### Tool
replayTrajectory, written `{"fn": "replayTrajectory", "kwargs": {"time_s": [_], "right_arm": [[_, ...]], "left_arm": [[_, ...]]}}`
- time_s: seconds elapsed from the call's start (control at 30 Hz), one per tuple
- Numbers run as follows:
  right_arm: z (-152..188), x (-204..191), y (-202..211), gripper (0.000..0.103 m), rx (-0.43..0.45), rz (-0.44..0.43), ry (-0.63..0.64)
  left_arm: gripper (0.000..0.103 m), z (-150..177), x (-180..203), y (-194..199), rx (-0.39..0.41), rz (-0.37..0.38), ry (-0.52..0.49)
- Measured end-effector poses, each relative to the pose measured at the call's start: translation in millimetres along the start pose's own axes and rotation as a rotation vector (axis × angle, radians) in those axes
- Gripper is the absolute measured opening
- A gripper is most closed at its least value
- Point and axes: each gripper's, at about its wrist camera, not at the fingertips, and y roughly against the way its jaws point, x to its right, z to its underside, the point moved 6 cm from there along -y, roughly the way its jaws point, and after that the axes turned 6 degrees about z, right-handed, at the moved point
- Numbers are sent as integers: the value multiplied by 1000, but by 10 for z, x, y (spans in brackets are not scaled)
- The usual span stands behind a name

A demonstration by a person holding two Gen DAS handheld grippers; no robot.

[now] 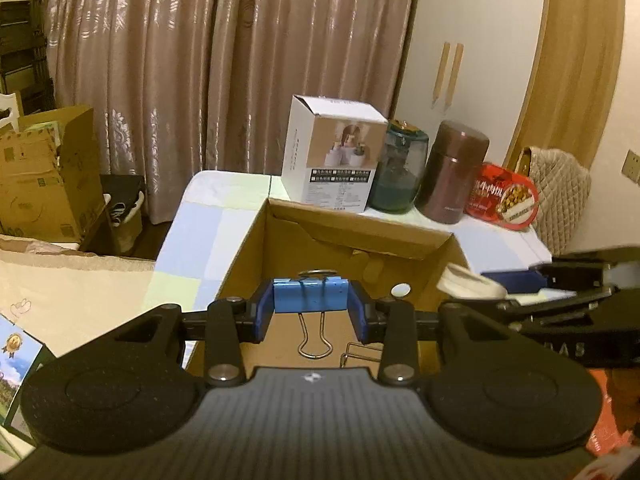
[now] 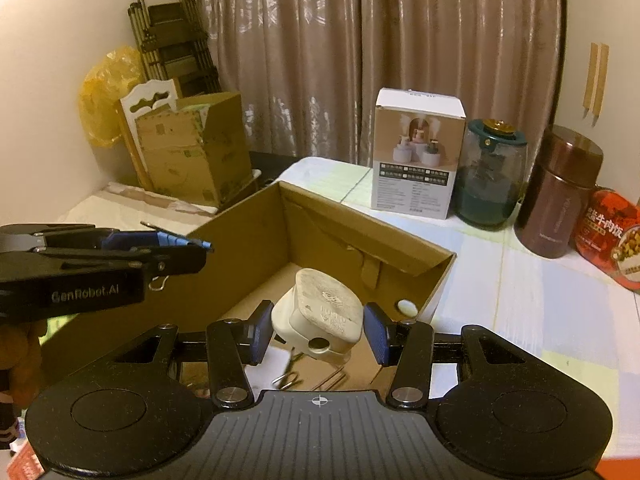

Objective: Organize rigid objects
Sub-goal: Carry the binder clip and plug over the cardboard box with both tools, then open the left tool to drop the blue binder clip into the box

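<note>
Room: a brownish patterned curtain (image 1: 224, 60) hangs across the back wall, with white cupboard doors (image 1: 468, 40) to its right.
Table: a surface under a pale checked cloth (image 2: 520, 292) carries everything below.
Far corner: stacked brown cartons (image 2: 192, 148) and a folded dark rack (image 2: 172, 36) stand against the wall, beyond the table.
Cardboard box: an open, shallow carton (image 2: 332, 220) sits in the middle of the table, flaps up. Loose wire clip handles (image 2: 288, 378) lie on its floor.
Back row: behind the carton stand a white product box (image 2: 416, 152), a teal glass jar (image 2: 490, 176) with a gold knob, a brown metal flask (image 2: 560, 196) and a red tin (image 2: 612, 240), side by side from left to right.
Bag: a quilted beige bag (image 1: 560, 192) rests at the far right end of the row.
Left gripper (image 1: 316, 312): narrowly open, its blue pads clamped on both ends of a blue binder clip (image 1: 308, 295). The clip's wire handle hangs down, above the carton's near edge.
Right gripper (image 2: 318, 332): also only slightly open, pinching a white plug adapter (image 2: 320, 312) between its pads, over the carton's interior and clear of the floor.
Relation: the two grippers are side by side over the carton, each showing at the edge of the other's view.
</note>
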Motion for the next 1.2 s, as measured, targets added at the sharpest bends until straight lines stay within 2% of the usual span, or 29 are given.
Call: {"fn": "replayTrajectory", "kwargs": {"time_s": [0.27, 0.57, 1.07, 1.2], "right_arm": [[-80, 102, -361, 45, -23, 4, -4], [-79, 134, -580, 46, -49, 2, -6], [-45, 153, -678, 46, -74, 8, -25], [-43, 172, -676, 46, -72, 4, -29]], "left_arm": [[34, 6, -39, -322, -55, 9, -18], [34, 38, -63, -442, -61, 16, -4], [34, 6, -98, -471, -61, 21, 40], [35, -11, -109, -479, -54, 0, 46]]}}
